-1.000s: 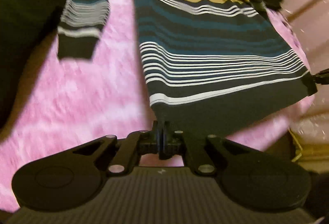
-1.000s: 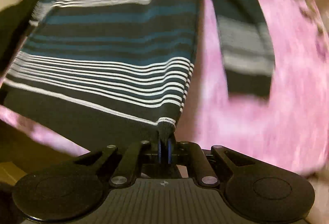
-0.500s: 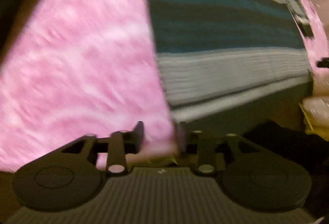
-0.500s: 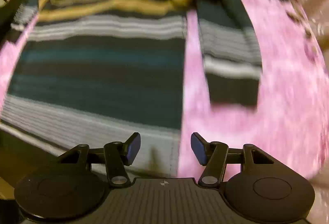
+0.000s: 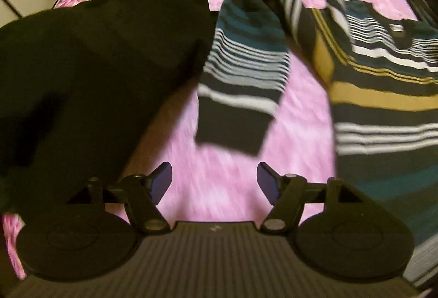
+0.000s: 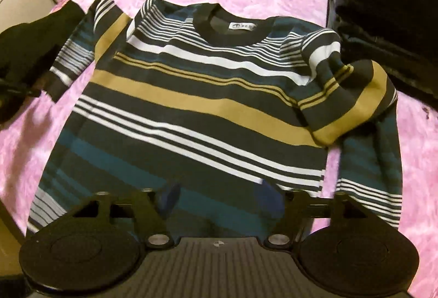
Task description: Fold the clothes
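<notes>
Left wrist view: my left claw (image 5: 215, 183) has just been opening, its jaws apart over bare pink bed (image 5: 219, 183), nothing between them. The striped sweater (image 5: 383, 95) lies off to the right, and its near sleeve (image 5: 241, 84) runs straight away from me, cuff nearest, just ahead of the claw.

Right wrist view: my right claw (image 6: 219, 196) has also just spread wide and empty above the sweater's lower body, collar far ahead. The other sleeve (image 6: 366, 150) looks bunched at the shoulder, though it's blurry.
</notes>
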The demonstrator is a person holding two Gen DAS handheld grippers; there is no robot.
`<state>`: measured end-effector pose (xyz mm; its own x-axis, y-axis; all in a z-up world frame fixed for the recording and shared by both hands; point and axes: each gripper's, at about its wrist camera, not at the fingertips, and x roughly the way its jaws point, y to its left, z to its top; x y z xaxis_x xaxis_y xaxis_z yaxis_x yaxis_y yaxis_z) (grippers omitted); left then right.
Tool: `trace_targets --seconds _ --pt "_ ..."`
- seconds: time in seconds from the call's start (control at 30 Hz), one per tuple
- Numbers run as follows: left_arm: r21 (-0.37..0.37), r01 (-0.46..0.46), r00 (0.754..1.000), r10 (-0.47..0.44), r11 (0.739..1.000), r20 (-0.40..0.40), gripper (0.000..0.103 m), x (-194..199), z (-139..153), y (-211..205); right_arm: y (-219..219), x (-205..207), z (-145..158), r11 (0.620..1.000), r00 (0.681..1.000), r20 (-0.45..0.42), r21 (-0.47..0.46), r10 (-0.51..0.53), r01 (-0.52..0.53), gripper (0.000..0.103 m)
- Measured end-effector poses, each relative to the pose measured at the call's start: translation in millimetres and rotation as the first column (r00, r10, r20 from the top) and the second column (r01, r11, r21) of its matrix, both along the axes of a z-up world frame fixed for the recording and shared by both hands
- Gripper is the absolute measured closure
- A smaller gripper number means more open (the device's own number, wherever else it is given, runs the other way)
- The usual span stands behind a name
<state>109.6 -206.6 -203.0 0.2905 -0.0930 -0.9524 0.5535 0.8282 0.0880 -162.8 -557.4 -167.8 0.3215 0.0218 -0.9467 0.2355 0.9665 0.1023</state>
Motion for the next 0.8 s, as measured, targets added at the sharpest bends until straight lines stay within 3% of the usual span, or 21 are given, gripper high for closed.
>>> trace_targets --seconds 0.07,0.17,0.23,0.27,0.3,0.4,0.47,0.53,0.63,0.8 --pt "-0.003 0.026 0.999 -0.026 1.000 -0.031 0.040 17 -24 -4 13 3 -2 0.999 0.999 -0.009 -0.018 -0.032 0.032 0.027" --pt "-0.010 0.076 0.992 -0.077 0.997 -0.098 0.054 36 -57 -6 35 7 -2 0.997 0.997 -0.023 -0.032 -0.074 0.073 0.027" --pt "-0.027 0.134 0.987 -0.135 0.991 -0.083 0.077 37 -52 -3 50 12 1 0.994 0.994 -0.030 -0.036 -0.101 0.100 0.027" --pt "-0.026 0.170 0.983 -0.172 0.985 -0.071 0.096 36 -44 -1 59 16 3 0.993 0.993 -0.026 -0.028 -0.113 0.112 0.027" --pt "-0.026 0.207 0.976 -0.208 0.978 -0.058 0.096 35 -37 1 67 21 6 0.993 0.993 -0.017 -0.021 -0.118 0.118 0.027" --pt "0.010 0.318 0.943 -0.317 0.948 0.097 0.097 31 22 19 92 42 15 0.995 0.995 0.021 -0.009 -0.102 0.102 0.027" --pt "-0.041 0.312 0.942 -0.303 0.949 0.145 0.097 41 75 43 108 58 20 0.997 0.996 0.047 0.000 -0.078 0.078 0.027" --pt "-0.104 0.251 0.958 -0.232 0.962 0.166 0.097 62 126 75 123 74 25 0.999 0.996 0.073 0.004 -0.051 0.051 0.027" --pt "-0.050 0.223 0.949 -0.205 0.973 0.241 0.100 86 177 114 139 91 32 1.000 0.994 0.108 0.011 -0.024 0.023 0.027" --pt "0.059 0.143 0.940 -0.154 0.988 0.304 0.103 121 198 163 153 100 31 1.000 0.994 0.106 0.005 0.004 -0.005 0.027"
